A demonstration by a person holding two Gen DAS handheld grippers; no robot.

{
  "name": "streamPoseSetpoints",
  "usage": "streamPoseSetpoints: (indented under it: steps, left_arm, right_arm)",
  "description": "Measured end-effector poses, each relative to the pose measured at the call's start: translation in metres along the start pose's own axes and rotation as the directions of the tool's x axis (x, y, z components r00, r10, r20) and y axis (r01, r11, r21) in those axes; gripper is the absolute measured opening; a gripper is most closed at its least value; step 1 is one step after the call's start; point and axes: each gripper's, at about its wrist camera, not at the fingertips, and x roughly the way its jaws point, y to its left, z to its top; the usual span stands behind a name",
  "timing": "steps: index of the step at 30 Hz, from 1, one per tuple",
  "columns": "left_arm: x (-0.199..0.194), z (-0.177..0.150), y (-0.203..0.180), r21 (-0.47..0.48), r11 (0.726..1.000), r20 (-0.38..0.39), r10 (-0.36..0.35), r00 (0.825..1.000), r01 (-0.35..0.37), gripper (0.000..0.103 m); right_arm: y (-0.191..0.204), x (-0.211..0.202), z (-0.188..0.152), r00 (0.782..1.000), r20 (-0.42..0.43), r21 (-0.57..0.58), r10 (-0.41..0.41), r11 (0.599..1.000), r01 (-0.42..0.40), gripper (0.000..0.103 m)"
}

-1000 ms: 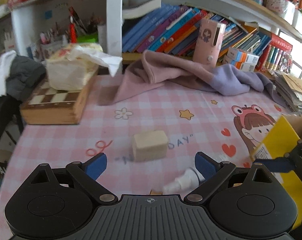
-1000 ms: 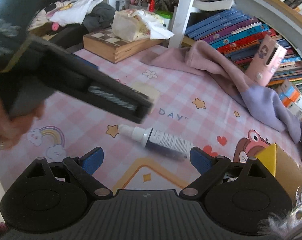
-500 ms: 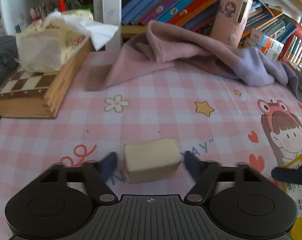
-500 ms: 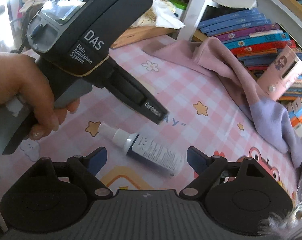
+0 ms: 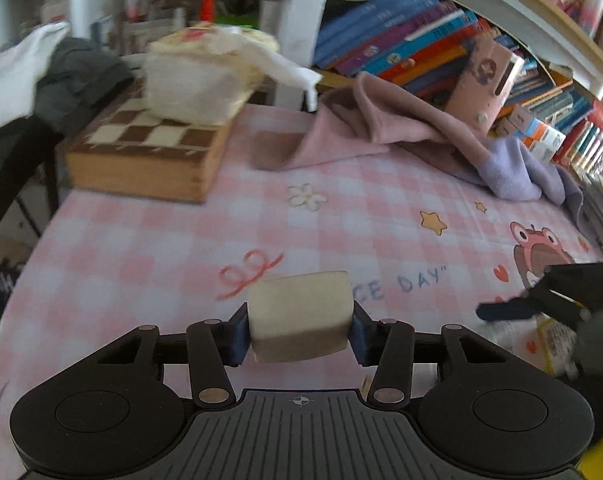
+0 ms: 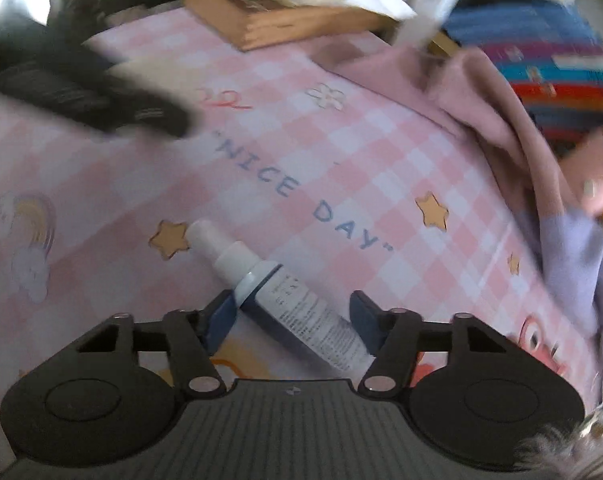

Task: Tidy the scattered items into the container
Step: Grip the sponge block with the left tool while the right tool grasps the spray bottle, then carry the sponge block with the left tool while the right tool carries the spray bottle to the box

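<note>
Closing on a beige block (image 5: 299,316), the left gripper (image 5: 299,330) has its blue pads against both sides of it, and the block sits between them just over the pink checked counter (image 5: 149,240). In front of the block the counter is free up to the chessboard box (image 5: 141,156) at the far left and the pink and lilac cloth (image 5: 401,136) at the far right. The left edge of the counter curves down close beside this gripper. At the right border a dark shape with a blue tip (image 5: 505,310) is blurred; it looks like the other gripper.

The right gripper (image 6: 291,320) is closing around a white bottle (image 6: 285,300), which lies slanted on the counter with its cap pointing away to the left. One pad is at the bottle's collar and the other is beside the body; I cannot tell if they press it already. The lower end of the bottle is hidden behind the gripper. The middle of the counter, around the blue words, is bare. At the upper left a dark blurred object (image 6: 81,92) crosses the view. The books (image 6: 541,80) are only smeared colours. No container is clearly visible.
</note>
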Motion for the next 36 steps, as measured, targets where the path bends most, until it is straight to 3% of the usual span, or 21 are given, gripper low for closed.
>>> streamPoseSetpoints:
  steps: [5, 10, 16, 19, 21, 25, 32, 36]
  left_arm:
    - [-0.025, -0.015, 0.006, -0.035, 0.999, 0.005, 0.01, 1.0, -0.01, 0.047]
    - [-0.035, -0.022, -0.003, 0.02, 1.0, 0.005, 0.012, 1.0, -0.013, 0.047]
    - [-0.045, -0.021, -0.013, 0.042, 0.999, 0.03, -0.007, 1.0, 0.006, 0.047]
    - [-0.049, -0.023, -0.015, 0.051, 0.999, 0.03, -0.014, 0.999, 0.012, 0.047]
    - [-0.051, -0.026, -0.015, 0.051, 0.999, 0.027, -0.013, 1.0, 0.012, 0.047]
    - [-0.06, -0.029, -0.012, 0.043, 0.999, 0.037, -0.016, 0.999, 0.015, 0.047]
    - [-0.071, -0.033, -0.011, 0.041, 0.999, 0.051, -0.01, 0.999, 0.007, 0.047]
    - [-0.084, -0.036, -0.01, 0.028, 0.999, 0.075, -0.02, 0.997, 0.017, 0.047]
  right_arm:
    - [-0.019, 0.003, 0.002, 0.999, -0.003, 0.241, 0.05, 0.969, -0.048, 0.041]
    - [-0.037, 0.004, -0.004, 0.993, 0.001, 0.462, 0.114, 0.881, -0.102, 0.041]
    - [-0.028, 0.002, -0.003, 0.995, -0.038, 0.415, 0.09, 0.907, -0.067, 0.045]
    - [-0.029, -0.002, -0.01, 0.995, -0.032, 0.431, 0.09, 0.9, -0.067, 0.04]
    - [-0.031, -0.004, -0.014, 0.994, -0.033, 0.471, 0.102, 0.879, -0.074, 0.031]
    - [-0.03, -0.015, -0.031, 0.974, -0.013, 0.572, 0.224, 0.801, -0.176, 0.03]
    - [0.01, -0.02, -0.036, 0.996, -0.012, 0.409, 0.087, 0.91, -0.075, 0.031]
    - [0.015, -0.023, -0.04, 0.998, -0.001, 0.41, 0.065, 0.91, -0.059, 0.03]
